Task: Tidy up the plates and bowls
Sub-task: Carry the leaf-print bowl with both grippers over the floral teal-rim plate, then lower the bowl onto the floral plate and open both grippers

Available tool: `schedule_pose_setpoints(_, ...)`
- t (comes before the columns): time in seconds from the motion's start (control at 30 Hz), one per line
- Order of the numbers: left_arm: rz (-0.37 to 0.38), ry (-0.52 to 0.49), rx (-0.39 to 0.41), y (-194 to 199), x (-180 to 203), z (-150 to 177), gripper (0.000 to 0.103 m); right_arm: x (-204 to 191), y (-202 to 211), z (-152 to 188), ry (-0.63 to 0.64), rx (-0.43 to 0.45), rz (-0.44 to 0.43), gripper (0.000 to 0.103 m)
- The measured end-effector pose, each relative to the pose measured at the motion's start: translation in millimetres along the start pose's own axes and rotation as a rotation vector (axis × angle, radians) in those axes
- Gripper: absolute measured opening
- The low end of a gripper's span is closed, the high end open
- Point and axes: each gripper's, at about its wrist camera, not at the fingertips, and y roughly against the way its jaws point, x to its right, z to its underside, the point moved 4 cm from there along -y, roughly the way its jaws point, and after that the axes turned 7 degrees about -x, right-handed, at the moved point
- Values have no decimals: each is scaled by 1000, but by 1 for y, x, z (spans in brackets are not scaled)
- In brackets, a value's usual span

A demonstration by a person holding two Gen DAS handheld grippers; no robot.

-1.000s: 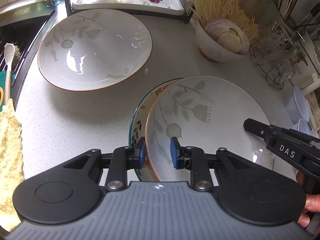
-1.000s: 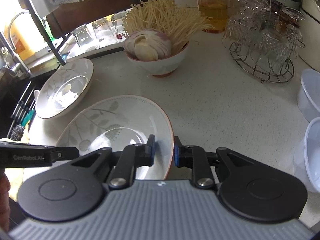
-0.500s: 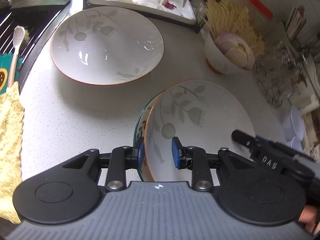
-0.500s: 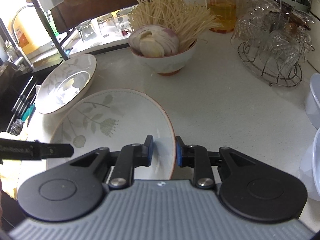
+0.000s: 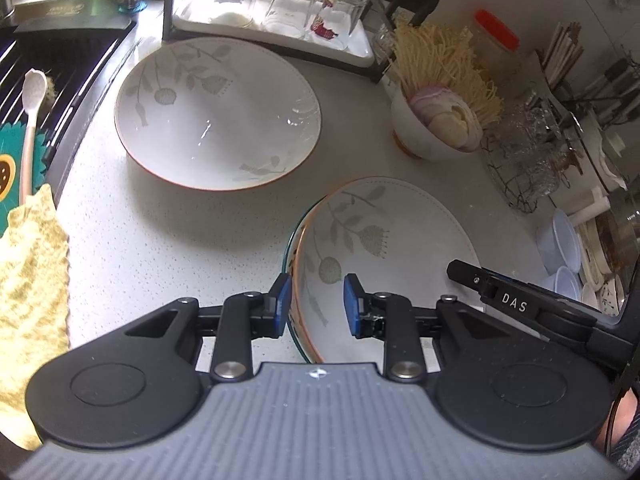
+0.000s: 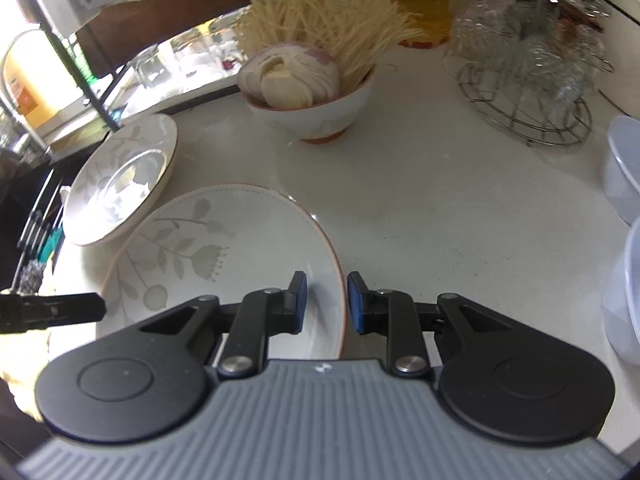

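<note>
- The speckled white bench (image 5: pixel 168 240) carries everything; its left edge curves along a dark sink (image 5: pixel 60 64), and bare room lies in front of the far plate and to the right of the near one.
- A large floral plate (image 5: pixel 218 114) with a reddish rim lies flat at the back left, well apart from both hand-held grippers, just in front of a black rack (image 5: pixel 276 8) that holds upturned glasses on a white tray.
- A second floral plate (image 5: pixel 384 248) sits on a green-rimmed dish (image 5: pixel 289 240), of which only a left-hand sliver shows.
- The left hand-held gripper (image 5: pixel 316 304) straddles this plate's near-left rim, jaws narrow, blue pads either side of the edge with a gap showing on the inner side; whether the outer pad touches I cannot tell.
- The right hand-held gripper (image 6: pixel 326 300) straddles the same plate's right rim, jaws narrow, with gaps visible on both sides of the rim.
- A small bowl (image 6: pixel 316 114) behind holds sliced onion and enoki mushrooms.
- A wire basket (image 6: pixel 528 92) at the right holds clear glasses; translucent tubs (image 6: pixel 624 168) crowd the right edge.
- A yellow cloth (image 5: pixel 28 288) lies at the bench's left edge.
</note>
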Motion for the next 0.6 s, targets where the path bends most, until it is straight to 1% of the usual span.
schedule_pose_setpoints(0.1,-6,-47,15,10,2,-2,31,0,13,1,-41,30,8,26)
schedule_pose_setpoints(0.23,-7,-99,41,27,4,-4,31,-5,37,2,-63,72,14,26)
schedule_pose_setpoints(0.43,-28,-194,100,58,9,-7,31,-25,81,5,-74,156,-17,26)
schedule_pose_setpoints(0.6,-21,-241,132,82,14,-5,31,-42,113,12,-65,215,-24,26)
